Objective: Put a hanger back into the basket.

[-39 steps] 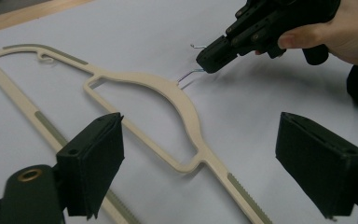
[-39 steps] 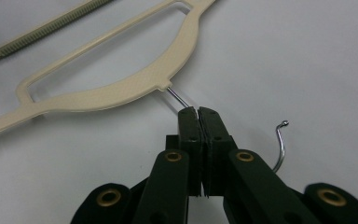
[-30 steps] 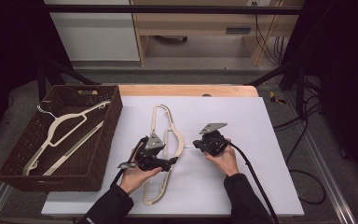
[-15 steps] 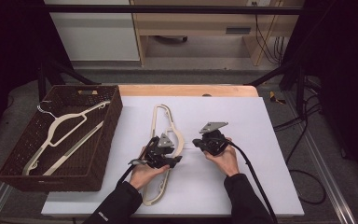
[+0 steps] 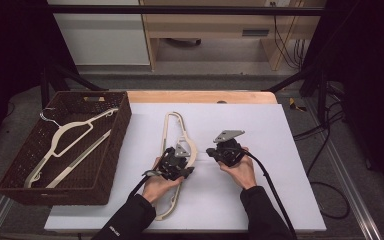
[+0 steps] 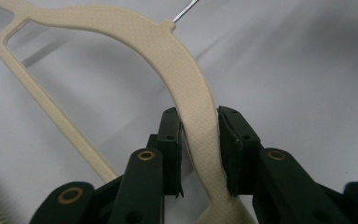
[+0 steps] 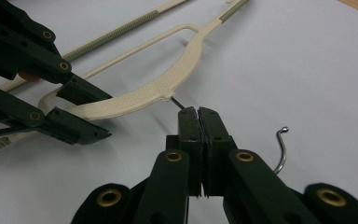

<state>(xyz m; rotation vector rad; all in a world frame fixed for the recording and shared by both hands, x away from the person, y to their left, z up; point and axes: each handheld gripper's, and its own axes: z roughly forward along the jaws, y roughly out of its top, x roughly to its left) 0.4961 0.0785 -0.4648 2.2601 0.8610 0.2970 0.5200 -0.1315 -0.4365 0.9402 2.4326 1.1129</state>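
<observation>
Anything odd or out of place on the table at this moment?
Nothing stands out. One cream hanger lies flat on the white table, its arm between the left gripper jaws and its metal hook clamped by the right gripper. Another hanger lies in the wicker basket.

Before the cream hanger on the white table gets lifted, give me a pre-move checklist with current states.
1. Left gripper straddles the cream plastic hanger's arm: ok.
2. Its jaws fully clamped on the arm: cannot tell; slight gaps show.
3. Right gripper shut on the hanger's metal hook wire: ok.
4. Hanger lies flat on the white table: ok.
5. Brown wicker basket has room beside the cream hanger inside: ok.
</observation>
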